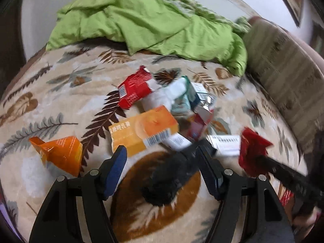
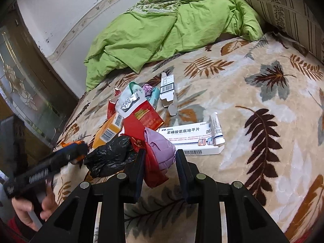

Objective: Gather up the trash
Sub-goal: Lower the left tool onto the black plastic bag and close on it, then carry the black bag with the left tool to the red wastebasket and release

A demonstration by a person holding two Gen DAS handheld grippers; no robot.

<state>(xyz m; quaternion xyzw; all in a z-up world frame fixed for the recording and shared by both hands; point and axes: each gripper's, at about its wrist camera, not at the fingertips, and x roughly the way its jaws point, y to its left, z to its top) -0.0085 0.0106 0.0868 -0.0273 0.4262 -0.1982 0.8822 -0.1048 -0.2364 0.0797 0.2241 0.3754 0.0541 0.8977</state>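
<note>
While the left claw (image 1: 162,156) hangs over the leaf-patterned bed cover (image 1: 66,93) with its blue-padded fingers apart and nothing pressed between them, a crumpled black bag (image 1: 168,182) lies on the cover just below the gap. In the left wrist view the trash sits in a loose heap just beyond the fingertips: an orange carton (image 1: 143,129) nearest, a red carton (image 1: 133,91) farther back and to the left, and white and teal boxes (image 1: 182,95) piled behind, blurred. An orange foil packet (image 1: 58,154) lies apart at the near left. At the right the other claw reaches in with a red wrapper (image 1: 251,149) at its tip.

In the right wrist view the right claw (image 2: 160,162) has its fingers drawn partway together, with a red plastic wrapper (image 2: 154,172) and a crumpled lilac piece (image 2: 162,147) between them; whether the pads actually press on these I cannot tell. Just left of it is the black bag (image 2: 109,158), and just beyond to the right a flat white medicine box (image 2: 192,139) with a small white tube (image 2: 216,127) resting on its far right end. Farther off lie an open white carton (image 2: 168,89) and a red carton (image 2: 145,115) with a white bag and foil on top of it. The person's hand (image 2: 36,208) shows at the near left, holding the left tool. A rumpled green quilt (image 2: 162,30) lies at the far side of the bed, a striped pillow (image 2: 283,8) at the far right.
</note>
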